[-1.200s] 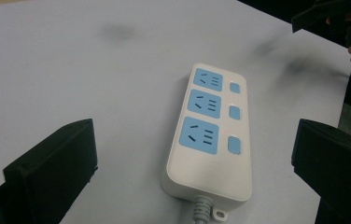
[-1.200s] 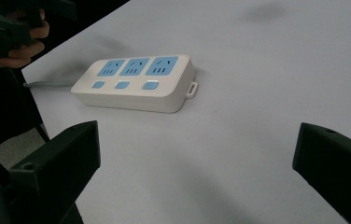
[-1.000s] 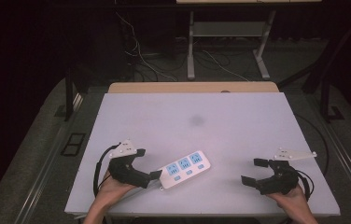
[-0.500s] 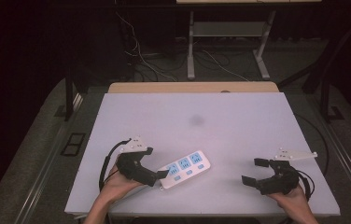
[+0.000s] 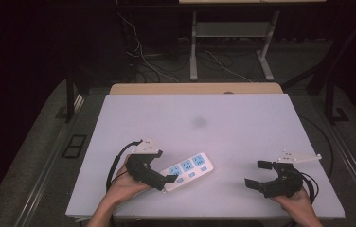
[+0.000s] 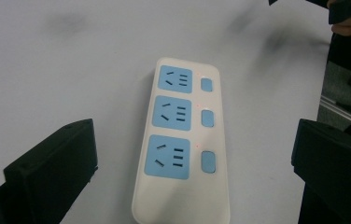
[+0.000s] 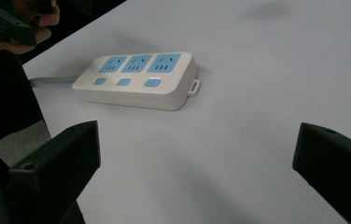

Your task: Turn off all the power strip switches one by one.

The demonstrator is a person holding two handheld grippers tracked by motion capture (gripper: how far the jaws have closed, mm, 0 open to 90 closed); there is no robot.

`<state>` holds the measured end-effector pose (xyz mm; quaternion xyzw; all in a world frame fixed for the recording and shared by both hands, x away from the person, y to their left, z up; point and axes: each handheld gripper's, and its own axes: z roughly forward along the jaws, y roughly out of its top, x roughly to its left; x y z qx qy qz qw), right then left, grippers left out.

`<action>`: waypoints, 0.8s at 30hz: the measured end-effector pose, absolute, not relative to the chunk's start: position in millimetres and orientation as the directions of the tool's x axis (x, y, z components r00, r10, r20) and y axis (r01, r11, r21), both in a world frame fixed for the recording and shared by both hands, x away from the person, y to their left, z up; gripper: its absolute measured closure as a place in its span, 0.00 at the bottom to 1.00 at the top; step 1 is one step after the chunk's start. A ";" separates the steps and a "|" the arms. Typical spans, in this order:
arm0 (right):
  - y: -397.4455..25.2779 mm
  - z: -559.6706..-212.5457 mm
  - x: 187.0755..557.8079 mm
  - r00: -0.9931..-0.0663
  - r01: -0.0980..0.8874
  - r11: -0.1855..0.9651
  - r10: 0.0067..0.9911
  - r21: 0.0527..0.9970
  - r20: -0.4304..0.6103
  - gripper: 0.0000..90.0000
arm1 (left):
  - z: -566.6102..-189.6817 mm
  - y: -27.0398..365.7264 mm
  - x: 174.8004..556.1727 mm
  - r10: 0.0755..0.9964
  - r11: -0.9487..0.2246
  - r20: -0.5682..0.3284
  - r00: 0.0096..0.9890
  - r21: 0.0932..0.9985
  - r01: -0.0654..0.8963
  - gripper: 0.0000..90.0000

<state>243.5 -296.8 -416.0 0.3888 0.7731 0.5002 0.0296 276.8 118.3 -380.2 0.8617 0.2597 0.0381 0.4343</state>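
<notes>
A white power strip [image 5: 188,171] with three blue sockets and three blue switches lies flat near the front of the white table [image 5: 195,113]. My left gripper [image 5: 166,176] is open, and its jaws stand on either side of the strip's near end without touching it. In the left gripper view the power strip [image 6: 183,140] runs lengthwise between the wide-apart jaws of the left gripper [image 6: 194,140]. My right gripper [image 5: 255,174] is open at the front right, well apart from the strip. The right gripper view shows the power strip [image 7: 136,79] off beyond the spread jaws of the right gripper [image 7: 197,140].
A thin grey cable [image 7: 47,80] leaves the strip's end toward the left hand [image 7: 19,23]. A faint dark smudge [image 5: 199,122] marks the table's middle. Behind the table, loose cables [image 5: 138,56] and a metal frame [image 5: 194,47] stand on the floor.
My left gripper has moved right, toward the power strip, so its jaws now flank the strip's near end. The strip and the right gripper have stayed in place.
</notes>
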 end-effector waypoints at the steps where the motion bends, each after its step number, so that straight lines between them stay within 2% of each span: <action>1: -296.6 -416.1 243.4 -0.697 0.570 0.199 0.631 0.797 0.341 0.00 | -380.4 116.2 276.5 0.478 -0.491 -0.160 0.863 0.766 0.414 0.00; 14: -294.5 -416.8 243.7 -0.703 0.569 0.213 0.627 0.795 0.336 0.00 | -383.9 103.0 277.3 0.423 -0.584 -0.140 0.896 0.714 0.387 0.04; 18: -293.8 -417.1 243.8 -0.704 0.570 0.217 0.625 0.793 0.336 0.00 | -386.1 101.6 278.6 0.407 -0.606 -0.128 0.904 0.702 0.373 0.11; 24: -292.7 -417.8 243.8 -0.707 0.572 0.223 0.623 0.789 0.335 0.01 | -387.9 99.6 280.5 0.396 -0.632 -0.113 0.911 0.686 0.360 0.30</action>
